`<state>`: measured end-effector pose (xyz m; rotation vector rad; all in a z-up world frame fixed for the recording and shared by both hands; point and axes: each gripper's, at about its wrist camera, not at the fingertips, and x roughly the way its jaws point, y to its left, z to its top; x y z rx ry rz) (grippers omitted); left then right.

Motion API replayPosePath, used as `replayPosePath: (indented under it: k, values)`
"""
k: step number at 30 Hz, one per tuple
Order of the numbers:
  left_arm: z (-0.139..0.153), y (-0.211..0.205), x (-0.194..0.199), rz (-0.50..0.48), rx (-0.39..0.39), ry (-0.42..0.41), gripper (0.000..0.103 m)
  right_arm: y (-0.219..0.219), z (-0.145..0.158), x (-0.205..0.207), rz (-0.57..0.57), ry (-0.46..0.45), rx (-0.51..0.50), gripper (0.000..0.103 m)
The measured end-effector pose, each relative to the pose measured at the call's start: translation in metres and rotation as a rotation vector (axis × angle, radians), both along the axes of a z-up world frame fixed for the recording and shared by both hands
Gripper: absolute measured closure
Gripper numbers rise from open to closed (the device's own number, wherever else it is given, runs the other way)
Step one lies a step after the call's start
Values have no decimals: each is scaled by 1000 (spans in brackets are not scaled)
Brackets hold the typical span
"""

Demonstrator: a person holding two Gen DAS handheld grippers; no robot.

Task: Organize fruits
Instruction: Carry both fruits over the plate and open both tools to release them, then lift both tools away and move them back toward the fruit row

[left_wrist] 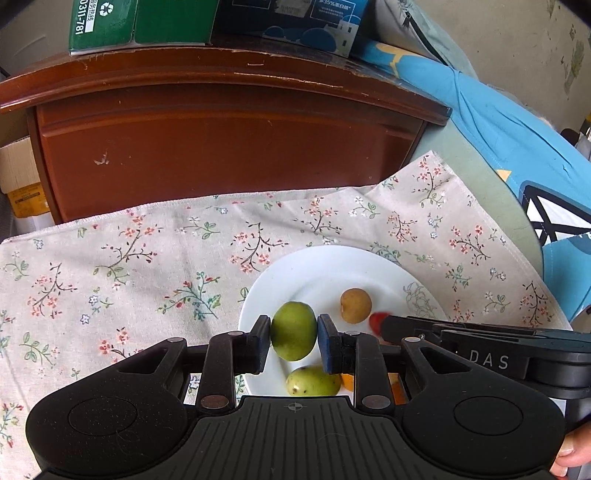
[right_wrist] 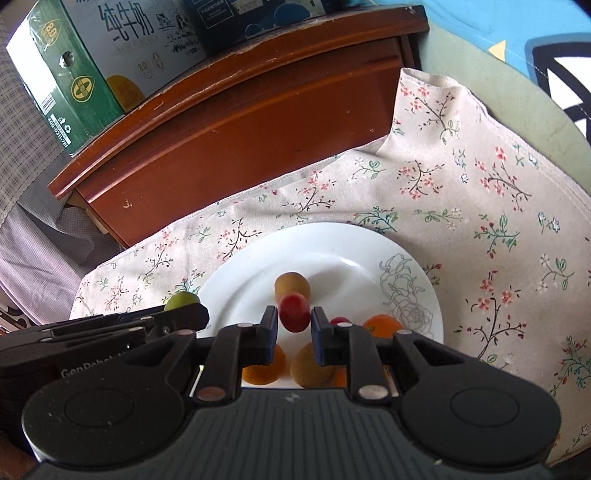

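Here both grippers tilt downward, fingers clamped on green fruit (left_wrist: 293,331) and red fruit (right_wrist: 294,312).

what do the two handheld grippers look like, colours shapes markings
Both are matte black plastic. The left gripper and right gripper each have a ribbed base plate, two round domed housings, linkage arms with silver rivets, and jaws faced with blue pads. White lettering, "DAS" on the right one, partly hidden text on the left, marks their sides. No cables or sleeves show.

Floral tablecloth (left_wrist: 155,258) is spread out under everything, with a scuffed brown wooden cabinet (left_wrist: 221,147) right behind it. On top of that sit a green carton (right_wrist: 70,85) and a dark blue box (left_wrist: 295,22), and some blue fabric (left_wrist: 498,122) hangs off to the right.
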<state>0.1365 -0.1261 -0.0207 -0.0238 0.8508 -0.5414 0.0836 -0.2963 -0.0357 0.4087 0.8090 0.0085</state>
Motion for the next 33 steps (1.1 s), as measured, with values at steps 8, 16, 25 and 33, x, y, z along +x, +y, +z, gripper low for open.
replayPosePath:
  k: [8,16,25,33]
  values:
    - [24,4,-8,21,-26,-50,47,-1,9,-1,-10,-21,12,78]
    - [65,32,-18,95,-22,-103,24,5,30,-12,-1,-84,-25,63]
    - [82,74,-39,178,17,-120,22,32,47,-36,64,-120,-81,52]
    - [82,108,-63,257,9,-122,14,56,45,-62,107,-118,-111,41]
